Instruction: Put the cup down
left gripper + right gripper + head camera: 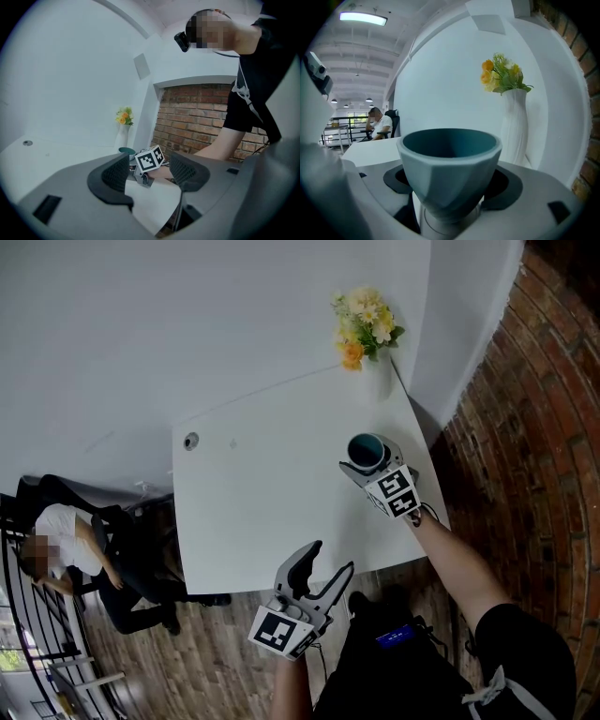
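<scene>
1. Holding a teal cup upright, the right gripper reaches over the right-hand part of the white table, just right of centre in the head view. Its jaws are closed against the cup's lower body from both sides.
2. By the look of it, the job is at its last stage. The cup has been brought over the table but not let go. No view shows whether its base touches the tabletop, so any final lowering and the opening of the jaws appear to be what is left.
3. The left gripper hangs at the bottom centre of the head view, off the table's near edge. Its jaws stand well apart with nothing between them. Its own view shows only the table's corner and the other gripper's marker cube beyond the gap.
4. Seen close in the right gripper view, the cup has a wide round rim, faceted sides narrowing to a small foot, a matte blue-green finish and an empty bowl.
5. A white vase of yellow and orange flowers stands at the table's far corner, upper right of the frame, clear of the cup.
6. A brick wall fills the right edge, and a seated person leans at lower left, well away.
</scene>
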`<state>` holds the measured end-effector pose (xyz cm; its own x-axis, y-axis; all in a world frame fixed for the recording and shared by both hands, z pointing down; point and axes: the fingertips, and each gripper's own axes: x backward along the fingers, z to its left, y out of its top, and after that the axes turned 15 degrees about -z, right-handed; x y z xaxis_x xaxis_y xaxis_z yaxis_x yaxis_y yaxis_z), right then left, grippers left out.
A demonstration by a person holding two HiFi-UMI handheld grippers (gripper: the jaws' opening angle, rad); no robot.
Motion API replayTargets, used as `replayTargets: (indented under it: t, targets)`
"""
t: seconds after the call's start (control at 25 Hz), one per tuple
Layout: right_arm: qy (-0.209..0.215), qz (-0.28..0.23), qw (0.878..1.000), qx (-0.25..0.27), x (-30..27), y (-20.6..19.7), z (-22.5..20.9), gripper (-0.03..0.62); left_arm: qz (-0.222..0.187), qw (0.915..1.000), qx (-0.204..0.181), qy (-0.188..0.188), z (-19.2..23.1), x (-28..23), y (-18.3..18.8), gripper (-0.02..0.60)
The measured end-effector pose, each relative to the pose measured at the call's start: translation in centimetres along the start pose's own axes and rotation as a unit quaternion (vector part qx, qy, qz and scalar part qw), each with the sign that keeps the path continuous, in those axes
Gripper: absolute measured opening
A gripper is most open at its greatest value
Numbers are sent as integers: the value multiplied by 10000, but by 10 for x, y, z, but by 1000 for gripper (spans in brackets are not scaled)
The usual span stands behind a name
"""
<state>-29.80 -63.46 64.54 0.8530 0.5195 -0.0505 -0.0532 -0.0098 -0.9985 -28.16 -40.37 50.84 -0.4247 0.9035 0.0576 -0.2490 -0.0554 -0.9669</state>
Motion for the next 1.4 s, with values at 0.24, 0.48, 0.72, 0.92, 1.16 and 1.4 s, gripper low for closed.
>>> replayTargets:
  t: [0.24,0.48,0.72,0.92,1.16,1.4]
  targets:
    - [-44,237,9996,-154,2,-2,0,391,-153,9999,-55,12,-3,3,12,273]
    - [-107,360,9990,-235,17,0,0,428,-188,9997,-127,-52,-9,9,16,273]
    - [-144,466,9978,-456,47,6,3,428,-235,9997,-94,-32,-11,12,17,273]
    - [-348,355,9966,-652,75,29,-1,428,-298,9995,-18,105,-4,9,17,273]
    - [-189,-42,9941,-1068,122,80,19,425,-431,9991,-59,7,-12,9,25,272]
    - [137,-334,9848,-1698,173,120,53,419,-508,9987,-54,-83,-26,17,31,273]
